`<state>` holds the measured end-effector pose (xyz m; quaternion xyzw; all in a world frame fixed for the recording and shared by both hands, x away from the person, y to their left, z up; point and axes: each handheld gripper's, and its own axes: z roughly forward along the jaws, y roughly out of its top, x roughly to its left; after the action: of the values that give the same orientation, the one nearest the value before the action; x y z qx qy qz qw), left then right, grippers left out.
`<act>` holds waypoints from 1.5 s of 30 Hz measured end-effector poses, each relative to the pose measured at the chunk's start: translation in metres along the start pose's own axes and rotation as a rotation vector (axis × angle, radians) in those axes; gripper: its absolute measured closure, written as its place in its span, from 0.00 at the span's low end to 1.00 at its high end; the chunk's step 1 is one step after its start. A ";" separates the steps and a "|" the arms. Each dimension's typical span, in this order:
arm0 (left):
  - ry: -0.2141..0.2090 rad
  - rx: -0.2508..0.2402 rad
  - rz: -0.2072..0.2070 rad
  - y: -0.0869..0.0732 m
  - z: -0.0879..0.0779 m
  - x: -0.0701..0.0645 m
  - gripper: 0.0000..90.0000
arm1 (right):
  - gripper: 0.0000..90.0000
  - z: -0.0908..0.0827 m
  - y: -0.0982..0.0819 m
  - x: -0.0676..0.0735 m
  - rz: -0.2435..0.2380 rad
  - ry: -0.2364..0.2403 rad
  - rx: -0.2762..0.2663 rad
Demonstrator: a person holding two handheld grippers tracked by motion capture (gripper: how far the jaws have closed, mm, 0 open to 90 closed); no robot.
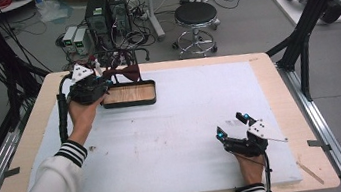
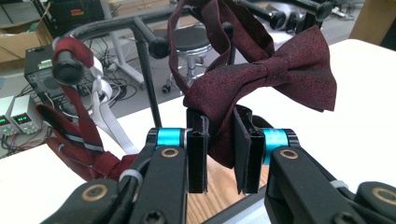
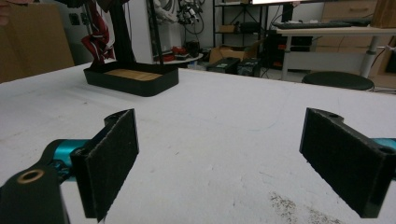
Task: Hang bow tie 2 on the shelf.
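The left gripper (image 2: 223, 154) has its jaws clamped on one wing of the dark red fabric bow tie (image 2: 261, 77), which hangs from the black metal rack (image 2: 144, 70) over the black wood-floored tray (image 1: 130, 94) at eleven o'clock on the white-topped table (image 1: 179, 135). A red striped necktie (image 2: 79, 135) drapes at nine o'clock of the bow tie. The right gripper (image 1: 232, 126), at four o'clock, rests with jaws wide apart, holding nothing.
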<state>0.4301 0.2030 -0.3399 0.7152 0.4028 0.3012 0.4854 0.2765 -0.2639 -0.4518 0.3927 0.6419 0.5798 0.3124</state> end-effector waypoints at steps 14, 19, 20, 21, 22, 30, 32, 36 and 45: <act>0.037 0.040 -0.027 -0.011 0.016 0.008 0.86 | 0.12 0.000 0.000 0.000 0.003 0.000 0.001; 0.040 0.051 -0.027 -0.017 0.021 0.010 0.86 | 0.12 0.000 0.000 0.000 0.000 0.001 -0.001; 0.039 0.051 -0.030 -0.018 0.021 0.010 0.86 | 0.12 0.000 0.000 0.000 0.002 0.000 0.001; 0.037 0.052 -0.032 -0.019 0.022 0.010 0.86 | 0.12 0.000 0.000 0.000 0.000 0.000 -0.001; 0.038 0.052 -0.034 -0.020 0.022 0.011 0.86 | 0.12 0.000 0.000 0.000 0.001 0.000 -0.001; 0.033 0.059 -0.039 -0.028 0.025 0.014 0.86 | 0.12 0.000 0.000 0.000 0.002 -0.002 0.001; 0.031 0.058 -0.045 -0.030 0.026 0.014 0.86 | 0.12 0.000 0.000 0.000 0.000 0.000 0.000; 0.023 0.069 -0.051 -0.033 0.027 0.016 0.86 | 0.12 0.000 0.000 0.000 0.002 -0.003 -0.003; 0.001 0.065 -0.059 -0.037 0.027 0.019 0.82 | 0.12 0.000 0.000 0.000 0.002 -0.004 -0.006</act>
<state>0.4513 0.2143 -0.3831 0.7182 0.4333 0.2741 0.4704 0.2763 -0.2644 -0.4519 0.3935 0.6391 0.5813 0.3143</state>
